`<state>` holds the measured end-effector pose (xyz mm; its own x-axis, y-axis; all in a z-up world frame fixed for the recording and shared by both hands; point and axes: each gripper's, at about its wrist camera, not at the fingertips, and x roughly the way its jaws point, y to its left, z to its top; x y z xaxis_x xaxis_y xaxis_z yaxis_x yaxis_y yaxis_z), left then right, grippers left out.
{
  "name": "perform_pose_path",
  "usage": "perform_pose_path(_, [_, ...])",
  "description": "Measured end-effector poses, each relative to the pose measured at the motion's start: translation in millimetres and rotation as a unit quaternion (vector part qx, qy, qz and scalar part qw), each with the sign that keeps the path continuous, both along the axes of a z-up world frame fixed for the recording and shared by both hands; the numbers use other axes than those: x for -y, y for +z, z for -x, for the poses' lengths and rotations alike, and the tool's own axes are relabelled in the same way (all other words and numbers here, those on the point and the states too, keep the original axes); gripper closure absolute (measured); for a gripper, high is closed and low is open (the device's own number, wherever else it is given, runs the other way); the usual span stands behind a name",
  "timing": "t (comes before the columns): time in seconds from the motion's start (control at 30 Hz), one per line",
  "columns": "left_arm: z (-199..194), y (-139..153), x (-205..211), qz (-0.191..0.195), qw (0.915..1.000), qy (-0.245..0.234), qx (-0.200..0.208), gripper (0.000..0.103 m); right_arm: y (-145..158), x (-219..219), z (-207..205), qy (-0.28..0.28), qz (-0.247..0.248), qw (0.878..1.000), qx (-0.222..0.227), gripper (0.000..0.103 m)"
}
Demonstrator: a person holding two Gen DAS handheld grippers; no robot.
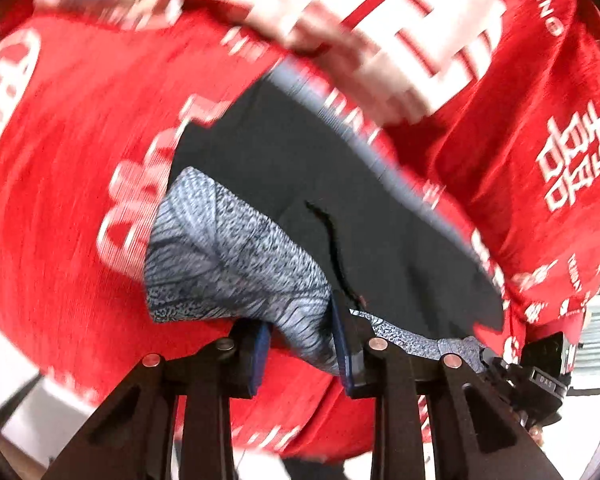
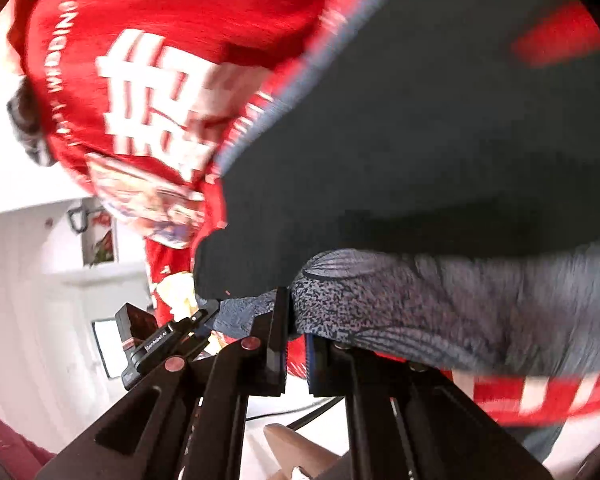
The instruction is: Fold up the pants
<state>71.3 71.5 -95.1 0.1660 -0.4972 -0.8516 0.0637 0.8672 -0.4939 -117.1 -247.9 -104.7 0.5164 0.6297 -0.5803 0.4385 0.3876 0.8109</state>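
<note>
Both tongs clamped on the dark pants w/ grey patterned lining [image 1: 236, 248]: left tongs [image 1: 300, 344], right tongs [image 2: 296, 344], above red printed bedspread [image 1: 60, 160].

Red cloth with white lettering [image 1: 68, 128] — white wall [image 2: 28, 264] and white cupboard [image 2: 96, 240] beyond.

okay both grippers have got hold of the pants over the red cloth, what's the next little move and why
Probably carry the gripped edge across and lay it on the far half. The left gripper and the right gripper are each shut on the pants, pinching grey patterned fabric, and the dark part still hangs spread above the red cloth, so the fold looks unfinished.
</note>
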Motion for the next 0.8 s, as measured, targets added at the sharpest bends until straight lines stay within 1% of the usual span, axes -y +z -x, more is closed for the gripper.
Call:
perform_pose_path(0.07, [-29.8, 10.9, 25.0, -0.009, 0.9995, -0.008, 0.03, 0.073, 13.1, 19.3, -29.3, 0.015, 0.008, 1.0, 0.014, 0.096])
perform_pose_path(0.13, [-60.1, 11.8, 49.5, -0.031, 0.9977, -0.017, 0.058, 0.073, 20.0, 37.7, -60.6, 0.027, 0.015, 0.999, 0.023, 0.096])
perform_pose_path(0.17, [-70.4, 10.9, 50.1, -0.039, 0.9968, -0.018, 0.067, 0.07, 20.1, 46.1, -76.6, 0.031, 0.015, 0.999, 0.026, 0.096])
perform_pose_path(0.2, [-79.9, 6.0, 55.1, -0.049, 0.9959, -0.018, 0.074, 0.057, 16.7, 53.3, -96.6, 0.038, 0.017, 0.999, 0.025, 0.096])
perform_pose_path(0.23, [-95.3, -0.3, 62.3, -0.069, 0.9941, -0.009, 0.084, 0.031, 10.1, 58.5, -115.5, 0.044, 0.021, 0.999, 0.02, 0.096])
perform_pose_path(0.27, [-99.5, -2.4, 61.0, -0.082, 0.9922, 0.003, 0.093, 0.018, 3.7, 62.9, -128.7, 0.046, 0.027, 0.998, 0.014, 0.095])
perform_pose_path(0.3, [-106.3, -7.2, 62.3, -0.093, 0.9904, 0.014, 0.101, 0.007, -7.5, 70.1, -144.6, 0.045, 0.036, 0.998, 0.005, 0.095])
perform_pose_path(0.33, [-117.7, -14.5, 65.6, -0.1, 0.9898, 0.023, 0.099, 0.007, -15.3, 71.9, -156.9, 0.042, 0.042, 0.998, -0.001, 0.093])
perform_pose_path(0.4, [-132.6, -26.6, 72.0, -0.109, 0.9901, 0.027, 0.084, 0.007, -34.7, 82.4, -171.5, 0.028, 0.052, 0.998, -0.013, 0.092])
perform_pose_path(0.47, [-141.8, -34.4, 77.8, -0.13, 0.9878, 0.033, 0.078, 0.007, -53.8, 85.9, -180.0, 0.014, 0.057, 0.998, -0.03, 0.092])
perform_pose_path(0.5, [-143.5, -33.5, 79.3, -0.138, 0.9866, 0.034, 0.079, 0.007, -63.8, 87.0, -186.4, 0.01, 0.06, 0.997, -0.042, 0.087])
perform_pose_path(0.53, [-144.8, -28.9, 80.2, -0.148, 0.9849, 0.038, 0.082, 0.007, -71.2, 87.4, -192.3, 0.01, 0.063, 0.997, -0.049, 0.077])
perform_pose_path(0.57, [-144.3, -24.6, 78.7, -0.154, 0.9833, 0.042, 0.087, 0.007, -76.2, 86.4, -196.8, 0.011, 0.063, 0.997, -0.054, 0.073])
perform_pose_path(0.6, [-144.8, -18.0, 77.3, -0.16, 0.9815, 0.048, 0.093, 0.007, -78.9, 85.2, -200.8, 0.009, 0.059, 0.997, -0.056, 0.064])
perform_pose_path(0.63, [-146.0, -8.4, 74.5, -0.166, 0.9795, 0.052, 0.101, 0.007, -78.3, 83.7, -204.3, 0.005, 0.054, 0.997, -0.057, 0.052])
perform_pose_path(0.67, [-147.9, -2.7, 71.9, -0.171, 0.9782, 0.055, 0.105, 0.007, -76.8, 82.7, -206.2, 0.004, 0.049, 0.997, -0.056, 0.046])
perform_pose_path(0.7, [-148.9, 5.7, 69.3, -0.176, 0.9767, 0.057, 0.11, 0.007, -72.5, 80.6, -207.3, 0.004, 0.038, 0.998, -0.051, 0.035])
perform_pose_path(0.73, [-147.9, 12.6, 68.8, -0.182, 0.9755, 0.054, 0.111, 0.007, -67.4, 79.1, -207.2, 0.003, 0.029, 0.999, -0.045, 0.032])
perform_pose_path(0.77, [-146.1, 13.1, 69.6, -0.19, 0.9745, 0.046, 0.111, 0.007, -62.0, 78.8, -207.6, 0.001, 0.023, 0.999, -0.041, 0.031])
perform_pose_path(0.8, [-140.7, 16.9, 74.9, -0.201, 0.9729, 0.026, 0.112, 0.007, -54.8, 79.0, -205.4, 0.002, 0.017, 0.999, -0.033, 0.031])
